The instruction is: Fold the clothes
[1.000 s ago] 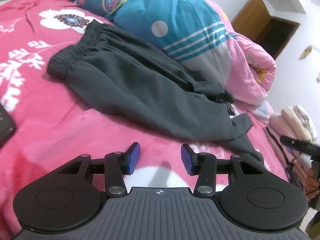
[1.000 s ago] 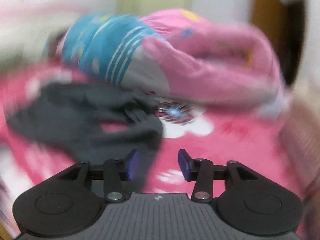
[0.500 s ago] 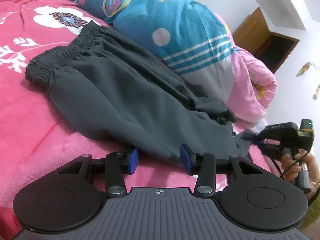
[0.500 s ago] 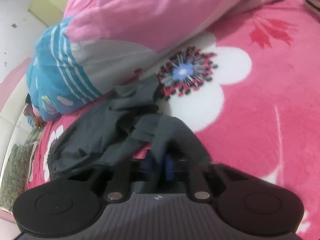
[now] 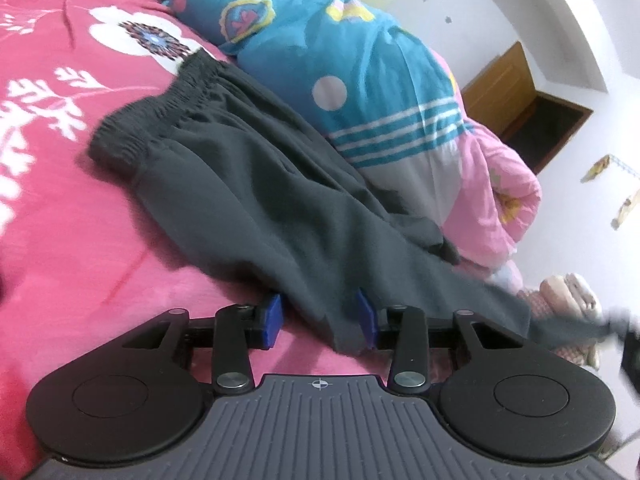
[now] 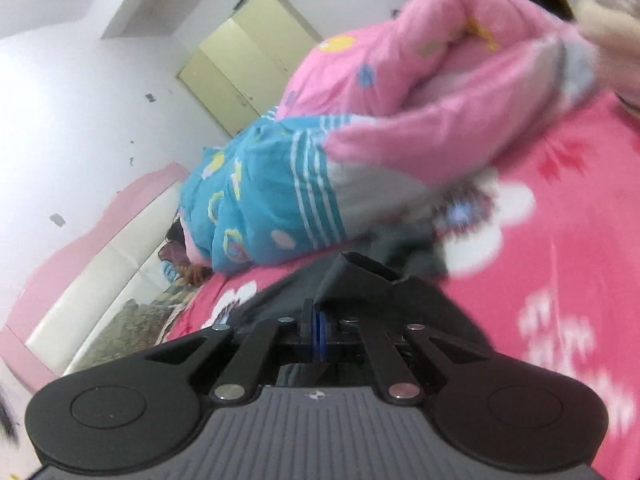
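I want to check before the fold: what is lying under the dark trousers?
The dark trousers lie on the pink flowered blanket, their far edge against the folded quilt. Anything beneath the cloth itself is covered and cannot be seen.

Two low, close wrist views across the bed [image 5: 80, 208], sharing dark trousers [image 5: 248, 184].

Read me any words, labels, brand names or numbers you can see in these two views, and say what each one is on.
No readable text in either view.
Left gripper body: only a small crosshair mark, no letters.
Right gripper body: the same mark, blurred.
Pink bedspread and blue-and-pink quilt: flowers, dots and stripes, no writing.
Dark trousers: no label visible.
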`<state>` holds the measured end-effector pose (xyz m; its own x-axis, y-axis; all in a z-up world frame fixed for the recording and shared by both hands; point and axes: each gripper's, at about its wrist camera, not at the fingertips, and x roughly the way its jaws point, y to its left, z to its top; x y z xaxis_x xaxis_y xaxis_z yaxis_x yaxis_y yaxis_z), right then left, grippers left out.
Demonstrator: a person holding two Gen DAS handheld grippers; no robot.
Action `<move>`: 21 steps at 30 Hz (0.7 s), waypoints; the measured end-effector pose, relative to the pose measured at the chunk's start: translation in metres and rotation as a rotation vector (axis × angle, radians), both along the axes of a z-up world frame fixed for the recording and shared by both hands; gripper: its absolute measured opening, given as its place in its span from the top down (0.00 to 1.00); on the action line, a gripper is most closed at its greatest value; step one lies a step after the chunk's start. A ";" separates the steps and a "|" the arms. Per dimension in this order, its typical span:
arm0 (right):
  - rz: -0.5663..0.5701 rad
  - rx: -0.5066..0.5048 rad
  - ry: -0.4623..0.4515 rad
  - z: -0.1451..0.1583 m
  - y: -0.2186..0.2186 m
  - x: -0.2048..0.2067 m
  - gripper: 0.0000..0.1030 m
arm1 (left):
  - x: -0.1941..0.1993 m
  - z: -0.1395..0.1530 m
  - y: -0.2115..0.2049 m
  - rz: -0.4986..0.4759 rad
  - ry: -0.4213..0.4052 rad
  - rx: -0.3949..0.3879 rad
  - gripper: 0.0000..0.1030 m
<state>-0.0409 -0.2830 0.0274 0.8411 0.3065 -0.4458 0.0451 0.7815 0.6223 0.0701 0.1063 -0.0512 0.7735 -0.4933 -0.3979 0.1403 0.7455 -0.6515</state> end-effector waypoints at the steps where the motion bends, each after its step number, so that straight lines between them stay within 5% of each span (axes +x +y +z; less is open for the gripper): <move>1: -0.015 0.005 0.025 -0.010 0.002 -0.010 0.99 | -0.002 0.001 0.003 0.007 0.000 -0.001 0.63; 7: -0.104 0.033 0.178 -0.067 0.011 -0.067 0.99 | -0.021 0.003 0.015 0.035 0.020 0.007 0.63; 12: -0.112 -0.106 0.248 -0.088 0.022 -0.071 0.96 | -0.034 0.005 0.014 0.035 0.028 0.048 0.63; 17: -0.190 -0.265 0.163 -0.068 0.019 -0.094 0.71 | -0.042 0.009 0.015 0.061 0.012 0.089 0.63; 21: -0.257 -0.431 0.085 -0.053 0.019 -0.107 0.71 | -0.040 0.014 0.021 0.116 0.011 0.103 0.63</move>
<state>-0.1478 -0.2636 -0.0260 0.8205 -0.1327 -0.5560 0.3062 0.9234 0.2315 0.0299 0.1269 -0.0375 0.8181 -0.3576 -0.4503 0.0431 0.8191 -0.5721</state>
